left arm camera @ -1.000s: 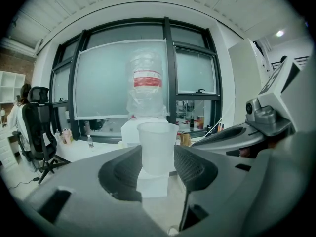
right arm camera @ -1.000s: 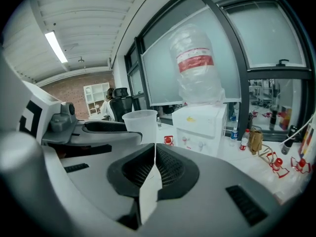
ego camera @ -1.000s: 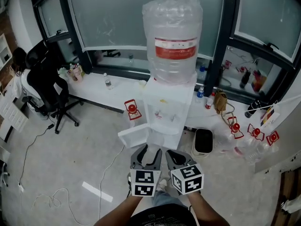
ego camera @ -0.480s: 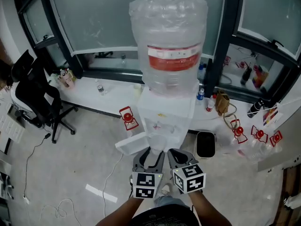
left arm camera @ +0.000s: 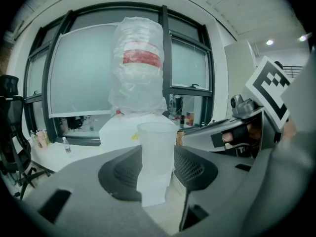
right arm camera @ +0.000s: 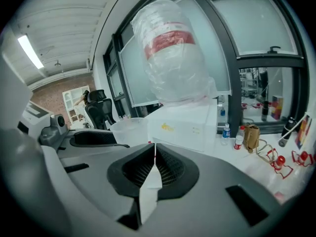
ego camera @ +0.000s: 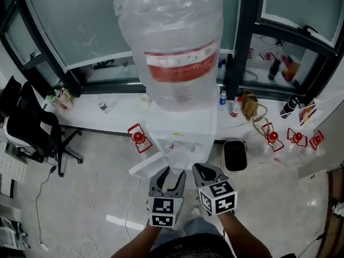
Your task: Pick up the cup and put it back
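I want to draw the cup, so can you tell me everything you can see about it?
The cup is a plain, cloudy-white plastic tumbler, a bit see-through and wider at its open rim. It looks empty and stands upright, squeezed on both sides between the dark ribbed fingers of the left gripper, in front of the white water dispenser.

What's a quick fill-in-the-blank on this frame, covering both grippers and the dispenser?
1. The left gripper is shut on a translucent plastic ____.
2. The right gripper has its jaws ____, with nothing between them.
3. The bottle on top of the white water dispenser has a ____ label band.
4. In the head view, the black office chair stands to the dispenser's ____.

Missing words: cup; closed; red; left
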The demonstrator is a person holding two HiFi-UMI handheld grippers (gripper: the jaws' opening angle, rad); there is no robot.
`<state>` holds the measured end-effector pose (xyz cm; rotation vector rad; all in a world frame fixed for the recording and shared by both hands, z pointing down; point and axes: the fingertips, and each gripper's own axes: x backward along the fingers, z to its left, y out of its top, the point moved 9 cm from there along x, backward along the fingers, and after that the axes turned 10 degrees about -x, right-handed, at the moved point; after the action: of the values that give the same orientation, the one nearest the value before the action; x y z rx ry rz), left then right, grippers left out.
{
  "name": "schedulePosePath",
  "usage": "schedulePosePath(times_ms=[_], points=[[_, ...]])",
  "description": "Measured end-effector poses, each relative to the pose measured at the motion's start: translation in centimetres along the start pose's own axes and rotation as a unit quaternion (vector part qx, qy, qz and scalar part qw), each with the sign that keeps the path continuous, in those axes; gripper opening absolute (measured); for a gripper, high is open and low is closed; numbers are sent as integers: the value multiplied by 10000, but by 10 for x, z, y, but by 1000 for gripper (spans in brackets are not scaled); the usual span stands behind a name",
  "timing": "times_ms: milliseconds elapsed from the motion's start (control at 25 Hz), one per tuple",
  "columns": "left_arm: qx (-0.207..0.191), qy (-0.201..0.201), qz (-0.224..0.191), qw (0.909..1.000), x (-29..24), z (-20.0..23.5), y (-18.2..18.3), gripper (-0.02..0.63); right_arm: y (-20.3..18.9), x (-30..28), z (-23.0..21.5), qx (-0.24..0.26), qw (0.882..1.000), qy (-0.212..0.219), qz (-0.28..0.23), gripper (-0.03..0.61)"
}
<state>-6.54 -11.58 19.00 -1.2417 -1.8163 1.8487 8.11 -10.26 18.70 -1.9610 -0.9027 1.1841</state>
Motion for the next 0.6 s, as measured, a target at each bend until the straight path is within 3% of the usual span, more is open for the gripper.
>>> schedulePosePath(times_ms=[360,600], points=[[-273,-724,29,9970,-11,9,-18,202,-17,2,-3,-493,9960,-669,-342,25],[-228,-1138,-32,9932,-12,17,-44,202,-45,-1,11,-632,9914,-1078,-376,24]])
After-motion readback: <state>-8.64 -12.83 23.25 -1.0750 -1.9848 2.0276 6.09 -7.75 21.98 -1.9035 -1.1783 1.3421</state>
